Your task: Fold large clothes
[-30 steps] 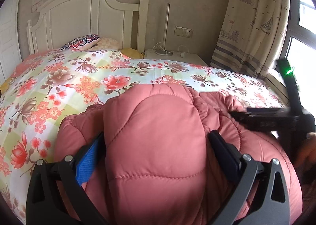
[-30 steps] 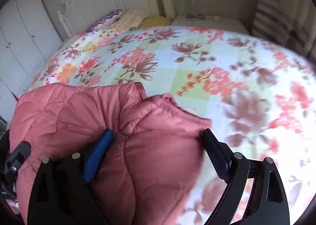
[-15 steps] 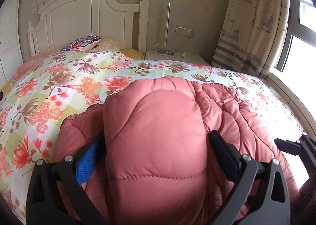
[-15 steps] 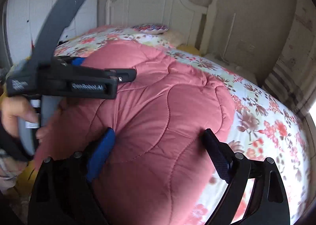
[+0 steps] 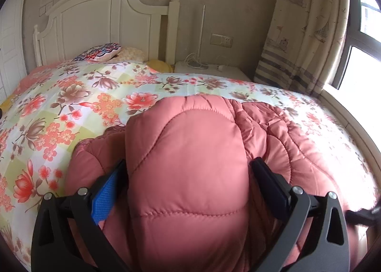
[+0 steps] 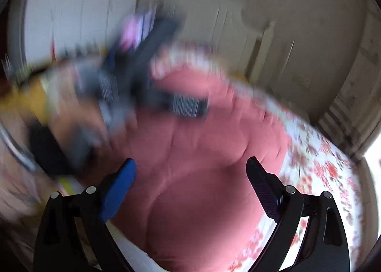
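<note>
A pink quilted puffer jacket (image 5: 188, 176) lies bunched at the near edge of the floral bed (image 5: 71, 110). My left gripper (image 5: 188, 176) stands wide, with a thick fold of the jacket bulging up between its fingers and hiding their tips. In the blurred right wrist view the same jacket (image 6: 202, 152) fills the middle. My right gripper (image 6: 190, 171) is open above it with both fingertips clear of the cloth. The left gripper shows there as a dark blurred shape (image 6: 142, 76) at upper left, over the jacket.
A white headboard (image 5: 100, 24) and pillows (image 5: 100, 51) are at the far end of the bed. A nightstand (image 5: 212, 70) with cables stands beside it. A curtain (image 5: 307, 33) and a bright window (image 5: 362, 57) are on the right.
My right gripper has swung fast and pulled back off the jacket, now open and free above it. The left gripper and the fold it holds have barely moved.
</note>
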The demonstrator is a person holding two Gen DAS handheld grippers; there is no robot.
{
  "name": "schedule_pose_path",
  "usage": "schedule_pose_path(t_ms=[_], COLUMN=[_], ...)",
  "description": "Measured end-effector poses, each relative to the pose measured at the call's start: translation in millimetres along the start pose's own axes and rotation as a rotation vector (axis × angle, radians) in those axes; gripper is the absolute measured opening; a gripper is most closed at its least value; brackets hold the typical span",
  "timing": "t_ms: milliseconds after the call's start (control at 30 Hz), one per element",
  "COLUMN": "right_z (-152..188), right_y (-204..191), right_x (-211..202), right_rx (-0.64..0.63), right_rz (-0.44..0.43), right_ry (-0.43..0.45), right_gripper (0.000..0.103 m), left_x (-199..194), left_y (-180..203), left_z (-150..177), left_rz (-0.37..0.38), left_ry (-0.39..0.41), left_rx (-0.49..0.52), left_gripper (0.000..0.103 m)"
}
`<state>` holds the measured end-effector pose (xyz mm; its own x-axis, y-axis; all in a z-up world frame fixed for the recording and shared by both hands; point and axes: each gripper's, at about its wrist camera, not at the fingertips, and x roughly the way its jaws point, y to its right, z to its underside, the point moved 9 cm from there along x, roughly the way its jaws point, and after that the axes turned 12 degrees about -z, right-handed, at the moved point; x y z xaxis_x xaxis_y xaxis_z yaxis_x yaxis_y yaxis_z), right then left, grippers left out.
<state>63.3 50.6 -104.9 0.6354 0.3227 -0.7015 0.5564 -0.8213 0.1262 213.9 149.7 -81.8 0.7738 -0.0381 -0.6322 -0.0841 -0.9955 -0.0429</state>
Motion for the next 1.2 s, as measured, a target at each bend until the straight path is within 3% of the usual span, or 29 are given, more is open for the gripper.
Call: schedule_pose_path(t_ms=[100,267,367,433,500,600,733,800,833,867,900,933,1000,1133,1200], right_z=[7.7,3.2,-5.4,-7.3,0.9,28.7,47.2,44.1,41.1,37.5,33.6,29.1,25.0,14.5,7.1], right_y=[-4.0,-1.2,7.3,29.8,55.4,85.1,76.9,75.2,75.6,76.8,76.5,80.8,98.8,154.4,187.9], right_x=[14.7,4.4,-17.1,-37.7,-45.2,-28.4,4.7,9.8,9.2,5.1,0.1,-5.3,-6.0,6.4,18.1], right_rx=[-0.03,0.002,0.083,0.229,0.364,0.559,0.668,0.657,0.646,0.625,0.604,0.577,0.554,0.56,0.571], right_rz=[0.06,0.015,-0.079,-0.153,-0.184,-0.282,-0.484,-0.494,-0.495,-0.485,-0.469,-0.445,-0.382,-0.245,-0.191], right_ry=[0.025,0.008,0.065,0.135,0.151,0.068,0.017,0.036,0.051,0.075,0.097,0.127,0.153,0.181,0.182], right_gripper=[0.099,0.098,0.098,0.098,0.098,0.098,0.099,0.099,0.092,0.079,0.075,0.069,0.066,0.065,0.065], left_x=[-2.2,-7.7,-27.1,-43.0,-50.4,-45.6,-25.9,-17.2,-9.9,-5.1,-0.9,4.4,13.6,54.7,70.7], left_y=[-0.5,-0.4,-11.9,-30.5,-50.8,-72.0,-71.1,-65.9,-59.5,-52.3,-47.3,-40.1,-21.4,18.7,30.7], left_z=[0.9,1.3,0.0,2.0,9.9,33.5,60.0,62.4,61.9,60.4,58.3,50.9,33.0,-10.8,-25.8], left_rz=[-0.017,-0.034,-0.061,-0.068,-0.059,0.022,0.109,0.145,0.176,0.226,0.253,0.245,0.213,0.141,0.115], left_ry=[0.007,-0.003,0.014,0.015,-0.013,-0.104,-0.171,-0.187,-0.192,-0.2,-0.206,-0.193,-0.149,-0.098,-0.089], left_rx=[-0.001,0.017,0.016,-0.023,-0.076,-0.15,-0.195,-0.214,-0.211,-0.219,-0.229,-0.22,-0.165,-0.131,-0.128], left_gripper=[0.101,0.101,0.101,0.101,0.101,0.101,0.101,0.1,0.095,0.079,0.075,0.073,0.064,0.063,0.067])
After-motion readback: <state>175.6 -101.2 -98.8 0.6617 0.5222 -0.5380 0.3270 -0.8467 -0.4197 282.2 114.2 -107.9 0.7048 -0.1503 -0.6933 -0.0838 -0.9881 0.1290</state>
